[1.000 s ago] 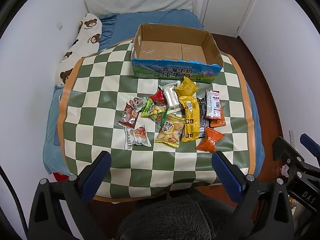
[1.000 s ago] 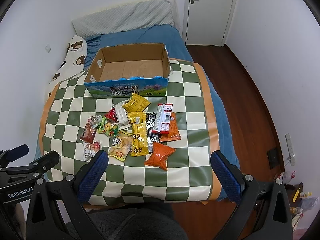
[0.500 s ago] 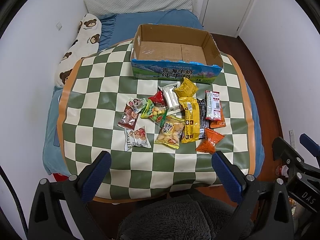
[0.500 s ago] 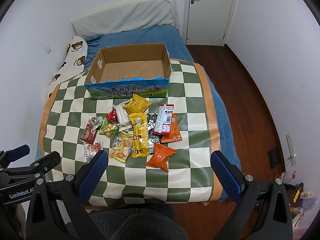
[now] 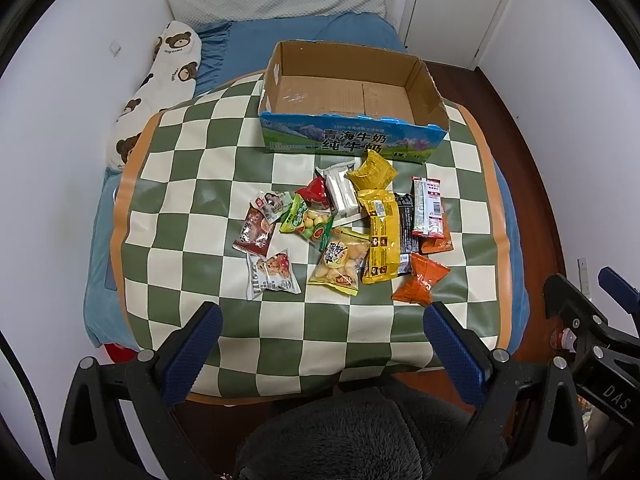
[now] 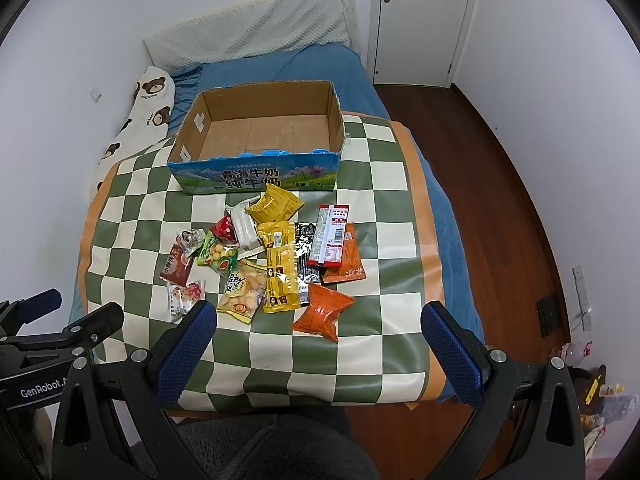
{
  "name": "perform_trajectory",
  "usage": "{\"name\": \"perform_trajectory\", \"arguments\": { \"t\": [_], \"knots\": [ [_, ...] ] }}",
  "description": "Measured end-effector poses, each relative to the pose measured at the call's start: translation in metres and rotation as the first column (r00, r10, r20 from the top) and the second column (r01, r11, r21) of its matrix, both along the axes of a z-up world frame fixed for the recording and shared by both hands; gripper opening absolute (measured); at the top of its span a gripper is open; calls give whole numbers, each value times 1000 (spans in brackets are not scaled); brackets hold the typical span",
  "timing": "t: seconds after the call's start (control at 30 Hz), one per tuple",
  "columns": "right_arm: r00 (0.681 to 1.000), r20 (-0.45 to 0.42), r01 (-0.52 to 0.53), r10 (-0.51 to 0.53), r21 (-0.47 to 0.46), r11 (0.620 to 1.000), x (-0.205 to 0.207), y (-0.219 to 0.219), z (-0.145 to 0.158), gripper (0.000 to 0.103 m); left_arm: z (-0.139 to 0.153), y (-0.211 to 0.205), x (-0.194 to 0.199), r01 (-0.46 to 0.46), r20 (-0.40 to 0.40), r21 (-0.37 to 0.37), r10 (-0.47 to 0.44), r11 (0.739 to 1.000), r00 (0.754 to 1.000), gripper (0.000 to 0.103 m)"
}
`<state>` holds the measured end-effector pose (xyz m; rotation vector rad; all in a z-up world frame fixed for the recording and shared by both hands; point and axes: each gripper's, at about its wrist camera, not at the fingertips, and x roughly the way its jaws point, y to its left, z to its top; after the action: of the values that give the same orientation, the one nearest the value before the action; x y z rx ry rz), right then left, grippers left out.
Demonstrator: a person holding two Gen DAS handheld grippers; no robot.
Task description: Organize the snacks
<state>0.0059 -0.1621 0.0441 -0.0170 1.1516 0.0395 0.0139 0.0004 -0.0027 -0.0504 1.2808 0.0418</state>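
- Right wrist view: right gripper (image 6: 318, 334) is being held spread, empty; orange packet (image 6: 323, 311) is lying just ahead, between its fingers, long axis diagonal.
- Left gripper (image 5: 322, 338) is being held spread, farther off; cardboard box (image 6: 256, 174) beyond.

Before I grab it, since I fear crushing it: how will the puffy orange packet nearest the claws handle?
The orange packet looks air-puffed, so probably light and squashy. Its glossy film may slip. Pinched ends suggest gripping a seam.
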Motion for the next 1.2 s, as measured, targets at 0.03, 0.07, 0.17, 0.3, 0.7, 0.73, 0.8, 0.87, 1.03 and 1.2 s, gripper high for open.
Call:
{"name": "perform_trajectory", "arguments": {
  "t": [0.03, 0.07, 0.17, 0.3, 0.7, 0.73, 0.8, 0.87, 1.03, 1.2],
  "knots": [
    [1000, -2, 0, 0, 0, 1000, 1, 0, 0, 103, -1, 0, 0, 1, -1, 0, -1, 1000, 1000, 103],
    [1000, -4, 1, -1, -2, 1000, 2, 0, -1, 103, 0, 1, -1, 1, 1, -1, -1, 1000, 1000, 103],
    [1000, -5, 2, -2, -1, 1000, 2, 0, -1, 103, 0, 1, -1, 1, 1, -1, -1, 1000, 1000, 103],
    [1000, -6, 2, -2, -1, 1000, 2, 1, -3, 103, 0, 1, -1, -1, 0, -1, 1, 1000, 1000, 103],
    [1000, -4, 1, -1, 0, 1000, 4, 1, -2, 103, -3, 2, 1, 2, 5, 2, -2, 1000, 1000, 103],
    [1000, -3, 3, -3, 1, 1000, 3, 1, -3, 103, -4, 3, 1, 1, 7, 2, -1, 1000, 1000, 103],
    [1000, -2, 5, -5, 3, 1000, 2, 2, -5, 103, -3, 3, 1, 1, 4, 1, -1, 1000, 1000, 103],
    [1000, -2, 6, -6, 5, 1000, 1, 2, -5, 103, -4, 5, 0, 5, 3, 0, -5, 1000, 1000, 103],
    [1000, -1, 9, -9, 8, 1000, 0, 2, -6, 103, -4, 6, 0, 2, 4, -1, -2, 1000, 1000, 103],
    [1000, 1, 10, -10, 10, 1000, -2, 3, -3, 103, -7, 10, 0, 2, 6, 0, -2, 1000, 1000, 103]
  ]
}}
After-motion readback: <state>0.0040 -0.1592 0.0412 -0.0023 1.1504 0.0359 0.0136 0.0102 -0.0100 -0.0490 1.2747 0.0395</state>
